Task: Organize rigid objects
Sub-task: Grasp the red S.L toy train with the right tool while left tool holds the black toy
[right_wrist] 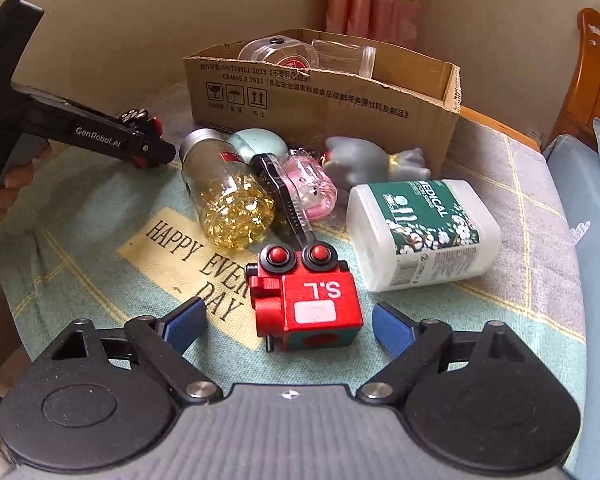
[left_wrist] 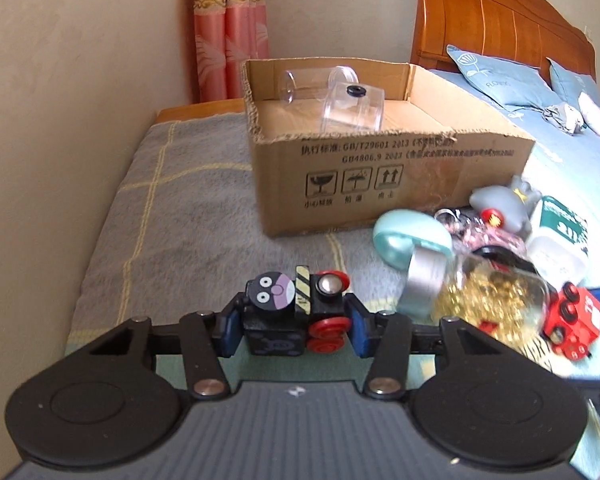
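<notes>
My left gripper (left_wrist: 294,330) is shut on a black toy train (left_wrist: 292,312) with a cartoon face and red wheels, held above the blanket, short of the cardboard box (left_wrist: 380,176). The same gripper shows at the left of the right wrist view (right_wrist: 148,144). My right gripper (right_wrist: 290,324) is open, its blue pads either side of a red toy train (right_wrist: 306,300) marked "S.L" that lies on the blanket. The box (right_wrist: 320,96) holds clear plastic containers (left_wrist: 352,104).
A pile lies in front of the box: a jar of gold bits (right_wrist: 228,192), a teal mushroom-shaped thing (left_wrist: 412,240), a pink clear toy (right_wrist: 312,188), a grey rubber toy (right_wrist: 368,160), a white medical bottle (right_wrist: 420,232). Wall at left, wooden headboard (left_wrist: 500,20) behind.
</notes>
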`<state>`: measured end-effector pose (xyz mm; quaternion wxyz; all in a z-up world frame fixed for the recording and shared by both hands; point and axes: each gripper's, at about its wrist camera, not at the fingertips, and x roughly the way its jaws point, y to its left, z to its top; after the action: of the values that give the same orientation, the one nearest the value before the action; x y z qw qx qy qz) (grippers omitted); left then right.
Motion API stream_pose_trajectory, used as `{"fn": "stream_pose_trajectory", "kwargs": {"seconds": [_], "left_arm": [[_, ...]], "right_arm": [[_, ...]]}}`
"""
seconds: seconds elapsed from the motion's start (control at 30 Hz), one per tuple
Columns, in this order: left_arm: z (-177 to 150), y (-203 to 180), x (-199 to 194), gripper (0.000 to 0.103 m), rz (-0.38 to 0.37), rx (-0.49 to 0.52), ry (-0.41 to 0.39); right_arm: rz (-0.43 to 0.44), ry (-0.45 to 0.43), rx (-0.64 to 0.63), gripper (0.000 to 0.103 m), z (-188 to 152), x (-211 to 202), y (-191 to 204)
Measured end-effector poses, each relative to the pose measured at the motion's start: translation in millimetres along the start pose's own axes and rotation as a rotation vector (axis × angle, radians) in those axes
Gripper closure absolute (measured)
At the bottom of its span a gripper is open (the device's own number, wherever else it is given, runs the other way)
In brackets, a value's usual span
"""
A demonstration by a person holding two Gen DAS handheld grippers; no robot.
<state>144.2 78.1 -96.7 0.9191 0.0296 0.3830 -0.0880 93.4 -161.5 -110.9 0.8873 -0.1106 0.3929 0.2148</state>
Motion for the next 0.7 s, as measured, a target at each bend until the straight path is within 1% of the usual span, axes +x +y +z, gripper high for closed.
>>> {"fn": "stream_pose_trajectory", "kwargs": {"seconds": [0.07,0.1,0.23,0.27,0.57,0.7], "left_arm": [[-6,1,-6,0.054,-0.004,-0.002,0.005],[-9,1,-9,0.054,-0.009,-0.002,0.007],[-18,1,-19,0.053,-0.022,-0.009,0.009],[-20,1,-19,0.053,-0.021,-0.008,0.010],[-22,0,-22,0.053,-0.010,-0.016,0.005],[-21,1,-24,0.053,-0.014,-0.022,0.025]], "right_arm": [[-0.004,-0.008,-0.007,0.022,4,1,2],[-0.006,-0.010,-0.011,0.024,5,1,3],[-0.006,-0.011,-0.005,0.043,8,-1,3],[-0.005,-0.008,-0.004,0.045,9,-1,2],[-0.024,-0.003,-0.011,0.045,10,-3,3],[-0.033,-0.005,-0.020,0.046,9,-4,4]]}}
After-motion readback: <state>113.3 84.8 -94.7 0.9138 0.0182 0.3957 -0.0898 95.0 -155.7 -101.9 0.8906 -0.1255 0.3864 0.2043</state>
